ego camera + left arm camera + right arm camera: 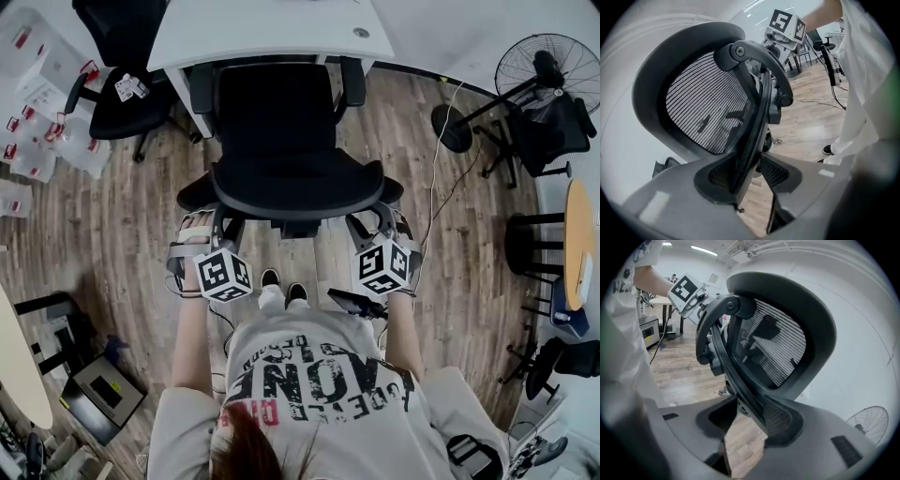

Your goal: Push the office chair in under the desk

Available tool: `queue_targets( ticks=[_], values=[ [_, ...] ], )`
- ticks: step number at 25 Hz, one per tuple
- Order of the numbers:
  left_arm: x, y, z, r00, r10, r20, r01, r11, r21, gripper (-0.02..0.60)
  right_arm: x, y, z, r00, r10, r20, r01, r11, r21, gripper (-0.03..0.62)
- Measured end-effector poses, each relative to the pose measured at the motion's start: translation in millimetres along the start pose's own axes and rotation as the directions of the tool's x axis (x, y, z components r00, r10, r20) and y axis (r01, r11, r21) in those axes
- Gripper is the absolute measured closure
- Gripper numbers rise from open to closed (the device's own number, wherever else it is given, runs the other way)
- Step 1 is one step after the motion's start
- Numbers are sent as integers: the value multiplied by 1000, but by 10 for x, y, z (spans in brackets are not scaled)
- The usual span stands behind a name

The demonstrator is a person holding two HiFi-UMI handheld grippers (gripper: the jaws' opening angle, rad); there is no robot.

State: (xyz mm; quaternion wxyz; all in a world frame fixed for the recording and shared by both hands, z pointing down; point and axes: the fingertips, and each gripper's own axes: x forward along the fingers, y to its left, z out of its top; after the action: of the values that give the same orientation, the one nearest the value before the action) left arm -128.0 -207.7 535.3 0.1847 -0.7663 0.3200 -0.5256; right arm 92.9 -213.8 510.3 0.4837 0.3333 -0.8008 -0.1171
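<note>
The left tool (208, 223) and right tool (375, 220) each pinch one side edge of the chair (281, 122) back. The seat is partly under the tabletop (272, 28).

A brown wood-plank floor (122, 234) runs through the room, with white cartons (37, 94) scattered along its left edge beside a spare black swivel chair (108, 117). Toward the right edge stand a black pedestal fan (548, 66), black stools (525, 246) and a round wooden-topped table (578, 244). Long strip lights (705, 250) glow on the ceiling.
</note>
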Motion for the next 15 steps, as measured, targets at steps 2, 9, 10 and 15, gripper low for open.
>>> queue_targets(
  ticks=[2,9,10,15],
  values=[
    [29,36,-5,1000,0,0,0,1000,2,405,33,-32,16,1000,1,0,-1,1000,-2,434],
    [54,86,-41,1000,-9,-6,9,1000,0,400,53,-34,58,1000,3,11,-3,1000,-7,433],
    [57,98,-51,1000,-13,-5,13,1000,2,400,60,-34,70,1000,7,10,-7,1000,-8,433],
    [106,163,-111,1000,-17,-5,17,1000,9,399,123,-46,123,1000,-7,2,7,1000,-5,433]
  ],
)
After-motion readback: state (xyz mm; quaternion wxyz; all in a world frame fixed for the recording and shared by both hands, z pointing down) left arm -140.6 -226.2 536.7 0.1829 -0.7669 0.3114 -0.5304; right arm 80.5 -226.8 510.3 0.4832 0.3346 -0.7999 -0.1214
